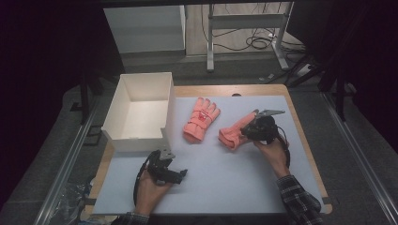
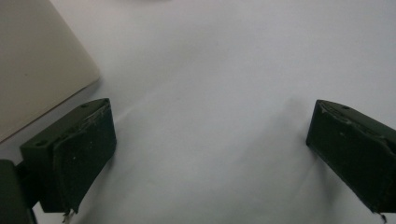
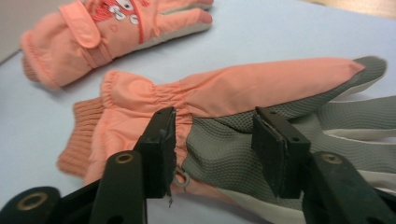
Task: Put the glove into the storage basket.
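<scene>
With my right gripper (image 3: 212, 140) half-closed astride the palm of the near glove (image 3: 243, 107), which lies right of its mate (image 1: 201, 119), I risk pinching one thin layer and dropping it, while my left gripper (image 2: 210, 149) gapes idle.

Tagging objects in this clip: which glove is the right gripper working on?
On the white mat, right of the white box, lie two pink gloves. It is the right-hand glove, under the right gripper. Unlike the other glove, it lies grey palm up.
</scene>
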A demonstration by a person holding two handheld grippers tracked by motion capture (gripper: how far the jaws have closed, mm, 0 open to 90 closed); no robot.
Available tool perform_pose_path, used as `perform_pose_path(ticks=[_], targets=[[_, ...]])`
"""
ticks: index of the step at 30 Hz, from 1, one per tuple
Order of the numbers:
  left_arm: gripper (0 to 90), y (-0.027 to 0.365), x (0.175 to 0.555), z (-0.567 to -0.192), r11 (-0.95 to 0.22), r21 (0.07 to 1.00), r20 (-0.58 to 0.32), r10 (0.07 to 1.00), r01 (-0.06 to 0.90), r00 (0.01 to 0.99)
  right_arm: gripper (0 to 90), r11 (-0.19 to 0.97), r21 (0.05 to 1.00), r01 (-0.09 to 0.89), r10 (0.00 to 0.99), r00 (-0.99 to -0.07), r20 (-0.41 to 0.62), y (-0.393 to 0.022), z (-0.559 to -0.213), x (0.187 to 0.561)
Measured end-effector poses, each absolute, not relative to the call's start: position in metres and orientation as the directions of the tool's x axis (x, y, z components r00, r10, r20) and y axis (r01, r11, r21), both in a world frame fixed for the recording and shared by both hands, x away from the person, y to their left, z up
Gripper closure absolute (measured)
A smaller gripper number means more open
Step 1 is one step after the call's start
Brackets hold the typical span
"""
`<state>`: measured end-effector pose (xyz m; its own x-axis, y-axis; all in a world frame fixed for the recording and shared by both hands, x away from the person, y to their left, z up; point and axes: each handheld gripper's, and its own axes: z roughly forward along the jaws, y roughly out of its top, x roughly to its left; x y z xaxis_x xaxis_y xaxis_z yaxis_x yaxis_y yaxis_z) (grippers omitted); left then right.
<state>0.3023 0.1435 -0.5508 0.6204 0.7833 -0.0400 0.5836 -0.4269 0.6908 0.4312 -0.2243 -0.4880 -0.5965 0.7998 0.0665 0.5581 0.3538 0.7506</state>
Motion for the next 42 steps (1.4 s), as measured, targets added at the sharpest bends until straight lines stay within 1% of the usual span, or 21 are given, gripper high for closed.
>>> perform_pose_path(ticks=[5, 8, 9, 11, 12, 14, 19, 21, 25, 26, 27, 28, 30, 31, 32, 37, 38, 39, 40, 41, 42], targets=[[1.4, 0.143, 0.302, -0.551, -0.427, 0.691, -0.04, 0.783, 0.583, 0.62, 51.0, 0.382, 0.725, 0.572, 0.804, -0.593, 0.045, -0.217, -0.499, 0.436], [1.4, 0.143, 0.302, -0.551, -0.426, 0.691, -0.04, 0.783, 0.584, 0.62, 58.8, 0.4, 0.712, 0.577, 0.811, -0.585, 0.019, -0.213, -0.506, 0.438], [1.4, 0.143, 0.302, -0.551, -0.426, 0.691, -0.04, 0.783, 0.584, 0.62, 58.8, 0.4, 0.712, 0.577, 0.811, -0.585, 0.019, -0.213, -0.506, 0.438], [1.4, 0.143, 0.302, -0.551, -0.427, 0.69, -0.04, 0.784, 0.584, 0.62, 69.8, 0.397, 0.711, 0.581, 0.815, -0.579, 0.019, -0.214, -0.509, 0.437], [1.4, 0.143, 0.302, -0.551, -0.427, 0.69, -0.04, 0.784, 0.584, 0.62, 72.6, 0.391, 0.714, 0.581, 0.812, -0.582, 0.029, -0.214, -0.51, 0.437], [1.4, 0.143, 0.302, -0.551, -0.427, 0.69, -0.04, 0.784, 0.584, 0.62, 89.1, 0.397, 0.714, 0.577, 0.808, -0.589, 0.026, -0.213, -0.51, 0.435], [1.4, 0.143, 0.302, -0.551, -0.427, 0.69, -0.039, 0.784, 0.584, 0.62, 89.3, 0.421, 0.708, 0.567, 0.798, -0.603, 0.009, -0.21, -0.509, 0.434], [1.4, 0.143, 0.302, -0.551, -0.427, 0.69, -0.04, 0.784, 0.584, 0.62, 89.2, 0.408, 0.715, 0.567, 0.795, -0.606, 0.026, -0.212, -0.506, 0.434], [1.4, 0.143, 0.302, -0.551, -0.427, 0.69, -0.039, 0.784, 0.584, 0.62, 85.3, 0.382, 0.74, 0.553, 0.791, -0.61, 0.048, -0.219, -0.495, 0.432], [1.4, 0.143, 0.302, -0.551, -0.427, 0.691, -0.04, 0.783, 0.584, 0.62, 74.4, 0.383, 0.748, 0.542, 0.796, -0.604, 0.03, -0.221, -0.493, 0.431], [1.4, 0.143, 0.302, -0.551, -0.427, 0.691, -0.04, 0.783, 0.584, 0.62, 74.4, 0.383, 0.748, 0.542, 0.796, -0.604, 0.03, -0.221, -0.493, 0.431], [1.4, 0.143, 0.302, -0.551, -0.427, 0.691, -0.04, 0.783, 0.584, 0.62, 59.9, 0.389, 0.75, 0.535, 0.814, -0.581, -0.007, -0.224, -0.493, 0.432], [1.4, 0.143, 0.302, -0.551, -0.427, 0.691, -0.04, 0.783, 0.584, 0.62, 47.1, 0.381, 0.749, 0.542, 0.826, -0.563, -0.012, -0.226, -0.496, 0.435], [1.4, 0.143, 0.302, -0.551, -0.427, 0.691, -0.04, 0.783, 0.584, 0.62, 47.1, 0.381, 0.749, 0.542, 0.826, -0.563, -0.012, -0.226, -0.496, 0.435], [1.4, 0.143, 0.302, -0.551, -0.427, 0.691, -0.04, 0.783, 0.583, 0.62, 42.6, 0.37, 0.752, 0.546, 0.834, -0.552, -0.01, -0.228, -0.497, 0.437], [1.4, 0.143, 0.302, -0.551, -0.428, 0.69, -0.039, 0.784, 0.584, 0.62, 41.2, 0.384, 0.722, 0.575, 0.833, -0.553, -0.003, -0.226, -0.507, 0.446], [1.4, 0.143, 0.302, -0.551, -0.427, 0.69, -0.039, 0.784, 0.584, 0.62, 45.6, 0.38, 0.711, 0.592, 0.838, -0.545, 0.006, -0.225, -0.511, 0.448], [1.4, 0.143, 0.302, -0.551, -0.427, 0.69, -0.039, 0.784, 0.584, 0.62, 45.6, 0.38, 0.711, 0.592, 0.838, -0.545, 0.006, -0.225, -0.511, 0.448], [1.4, 0.143, 0.302, -0.551, -0.427, 0.69, -0.039, 0.784, 0.584, 0.62, 53.8, 0.375, 0.701, 0.607, 0.844, -0.537, 0.013, -0.223, -0.511, 0.448], [1.4, 0.143, 0.302, -0.551, -0.427, 0.69, -0.039, 0.784, 0.584, 0.62, 53.8, 0.375, 0.701, 0.607, 0.844, -0.537, 0.013, -0.223, -0.511, 0.448], [1.4, 0.143, 0.302, -0.551, -0.428, 0.69, -0.039, 0.783, 0.584, 0.62, 56.9, 0.373, 0.7, 0.609, 0.847, -0.532, 0.012, -0.223, -0.512, 0.448]])
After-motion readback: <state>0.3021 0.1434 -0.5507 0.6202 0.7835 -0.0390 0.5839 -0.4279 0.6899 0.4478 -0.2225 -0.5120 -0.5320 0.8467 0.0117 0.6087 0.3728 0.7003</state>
